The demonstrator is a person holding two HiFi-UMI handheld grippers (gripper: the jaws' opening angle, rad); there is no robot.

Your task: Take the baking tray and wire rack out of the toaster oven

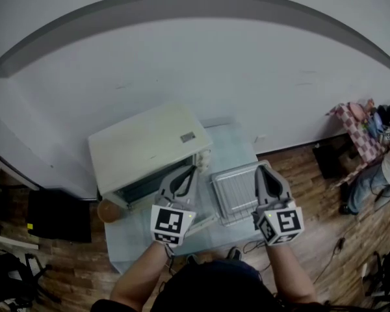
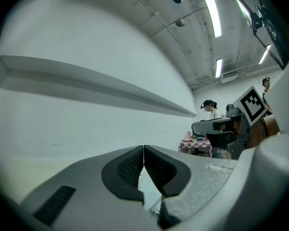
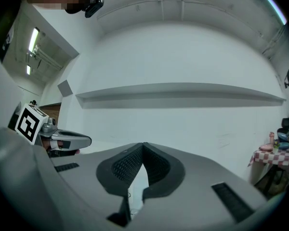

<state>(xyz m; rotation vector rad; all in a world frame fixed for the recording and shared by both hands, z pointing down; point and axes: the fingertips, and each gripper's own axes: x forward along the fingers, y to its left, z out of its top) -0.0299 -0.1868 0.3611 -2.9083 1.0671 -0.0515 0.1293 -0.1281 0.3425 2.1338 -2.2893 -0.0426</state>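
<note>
Where the wood floor [image 1: 312, 171] met a plain white wall [image 1: 182, 64], I logged a pale table [image 1: 231, 142] pushed up to that wall. Well off to the right (apart from my table) stood a second table with a checked cloth [image 1: 352, 125] and a person [image 1: 377, 174] next to it.

Item: toaster oven [image 1: 146, 145]. It was cream-coloured and boxy, on the table's left part, with its dark front turned toward me. A brownish round thing [image 1: 107, 210] lay by its near left corner; I could not tell what it was.

Item: baking tray [image 1: 234, 169]. It was silvery and rectangular, outside the oven, flat on the table just to the oven's right. The wire rack [image 1: 236, 194] showed as a fine grid within its rim (whether it lay in or on the tray I could not tell).

Item: left gripper [image 1: 194, 169]. I held it level at the end of my left forearm [image 1: 140, 275], above the gap between oven front and tray. Its jaws were pressed together with nothing in them.

Item: right gripper [image 1: 259, 168]. It was also level, on my right forearm [image 1: 289, 272], above the tray's right edge. Its jaws met with nothing between them, and the marker cube faced me.
</note>
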